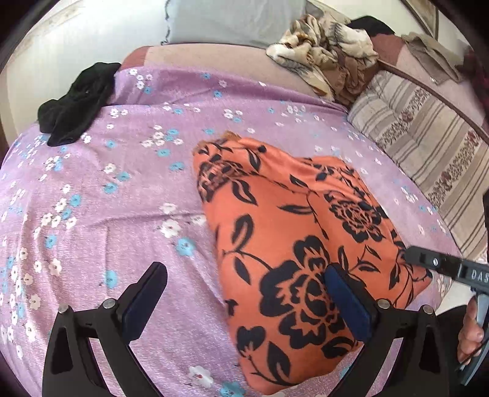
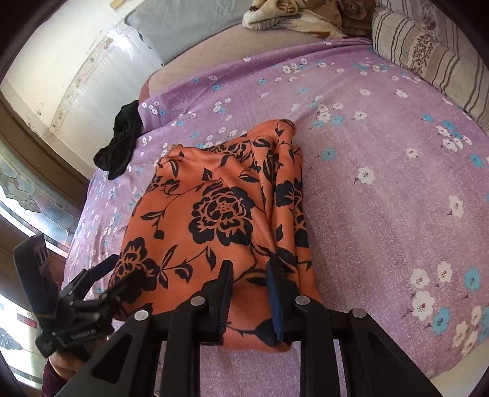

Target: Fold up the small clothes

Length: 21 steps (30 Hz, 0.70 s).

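Note:
An orange cloth with black flowers (image 1: 284, 244) (image 2: 214, 213) lies folded on the purple flowered bedsheet (image 1: 107, 189) (image 2: 382, 189). My right gripper (image 2: 249, 270) sits over its near right part, jaws narrow. A long ridge of the cloth's right side runs straight into its fingertips, so it looks pinched there. In the left wrist view the right gripper (image 1: 409, 258) touches the cloth's right edge. My left gripper (image 1: 244, 274) (image 2: 123, 268) hovers wide open and holds nothing. Its right finger (image 1: 345, 293) is above the cloth and its left finger is above bare sheet.
A black garment (image 1: 76, 97) (image 2: 119, 146) lies at the bed's far left edge. A crumpled beige blanket (image 1: 324, 61) and a grey pillow (image 1: 229, 21) sit at the head. A striped cushion (image 1: 428, 152) (image 2: 428, 52) lines the right side. A hand (image 1: 472, 333) holds the right gripper.

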Available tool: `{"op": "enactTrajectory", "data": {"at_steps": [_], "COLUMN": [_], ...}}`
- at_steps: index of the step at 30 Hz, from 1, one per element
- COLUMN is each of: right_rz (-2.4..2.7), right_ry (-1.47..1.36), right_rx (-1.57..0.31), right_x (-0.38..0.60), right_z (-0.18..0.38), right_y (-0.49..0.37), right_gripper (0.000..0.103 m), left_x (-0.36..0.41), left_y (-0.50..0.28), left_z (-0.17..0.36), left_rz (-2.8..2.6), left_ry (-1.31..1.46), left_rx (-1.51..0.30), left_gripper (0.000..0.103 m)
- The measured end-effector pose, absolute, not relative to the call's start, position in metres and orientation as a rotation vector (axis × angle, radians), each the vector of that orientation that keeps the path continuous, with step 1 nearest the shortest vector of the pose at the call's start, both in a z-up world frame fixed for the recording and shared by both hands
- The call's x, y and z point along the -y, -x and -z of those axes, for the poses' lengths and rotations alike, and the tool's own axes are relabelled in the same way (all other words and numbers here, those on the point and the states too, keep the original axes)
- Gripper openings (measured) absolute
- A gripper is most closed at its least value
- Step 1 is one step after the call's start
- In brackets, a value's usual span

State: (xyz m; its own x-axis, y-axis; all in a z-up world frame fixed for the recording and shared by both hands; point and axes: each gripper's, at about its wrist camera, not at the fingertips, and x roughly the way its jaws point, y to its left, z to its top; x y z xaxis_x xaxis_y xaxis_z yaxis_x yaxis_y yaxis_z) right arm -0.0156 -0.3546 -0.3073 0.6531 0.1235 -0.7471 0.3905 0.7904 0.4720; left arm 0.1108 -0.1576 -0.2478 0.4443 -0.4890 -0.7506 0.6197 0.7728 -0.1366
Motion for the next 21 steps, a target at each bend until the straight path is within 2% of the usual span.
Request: {"op": "enactTrajectory", "data": {"at_steps": [4, 10, 16, 21], "right_rz": [0.155, 0.144, 0.145, 0.135], "right_ry": [-0.604, -0.59, -0.552, -0.585], "right_rx": [-0.932, -0.926, -0.939, -0.938], "right_x": [0.347, 0.351, 0.355, 0.36], "right_z": [0.329, 0.337, 0.346, 0.35], "right_y": [0.015, 0.006, -0.01, -0.011], "right_gripper": [0.026, 0.026, 0.024, 0.024], "left_x": [0.155, 0.167, 0.156, 0.157], "left_y": [-0.121, -0.113, -0.119, -0.105], "left_z": [0.254, 0.271, 0.28, 0.282], "left_rz": [0.545, 0.511, 0.532, 0.505], "left_ry": [-0.278, -0.399, -0.319, -0.336], "left_rx": [-0.833, -0.808, -0.909, -0.867], "left_gripper": [0.103, 0.103, 0.103, 0.103]}}
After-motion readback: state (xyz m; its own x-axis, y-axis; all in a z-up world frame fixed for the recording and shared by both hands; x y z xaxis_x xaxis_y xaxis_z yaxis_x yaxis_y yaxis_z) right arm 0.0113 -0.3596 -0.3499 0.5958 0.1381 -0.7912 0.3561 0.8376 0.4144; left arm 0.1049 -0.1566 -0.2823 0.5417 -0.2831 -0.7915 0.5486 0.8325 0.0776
